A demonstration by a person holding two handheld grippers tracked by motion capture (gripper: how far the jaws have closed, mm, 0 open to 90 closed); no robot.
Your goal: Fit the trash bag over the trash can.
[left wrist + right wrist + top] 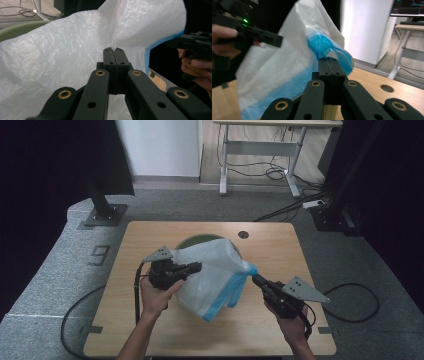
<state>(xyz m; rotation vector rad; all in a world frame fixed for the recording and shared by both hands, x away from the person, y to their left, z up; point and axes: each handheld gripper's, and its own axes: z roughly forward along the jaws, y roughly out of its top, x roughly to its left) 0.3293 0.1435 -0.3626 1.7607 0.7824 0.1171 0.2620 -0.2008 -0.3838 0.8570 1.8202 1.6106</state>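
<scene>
- High view: a white plastic bag (210,277) with a blue band along one edge hangs stretched between the two grippers, above the middle of a wooden table (150,330).
- The left gripper (196,266) reaches in from the left, held in the person's left hand (155,295), and meets the white side of the bag.
- The right gripper (256,279) comes in from the right, held in the right hand (290,322), and meets the bag at its blue corner.
- Behind the bag sits a green bin (200,240); the bag covers most of its rim, and I cannot tell whether the bag touches it.
- Left gripper view: the left gripper (114,50) has its jaws pressed flat together with no gap, and their tips pinch a fold of the white bag (62,55).
- The green bin's rim (17,28) shows at the upper left of that view, behind the bag.
- Right gripper view: the right gripper (329,59) is also clamped tight, its tips nipping the blue band (322,43) where it curls over.
- In that same view the bag (274,62) slopes down to the left, and the left gripper (278,40) shows farther off, against the white plastic.
- A round cable hole (243,234) lies in the tabletop near the far edge, just beyond the bin.
</scene>
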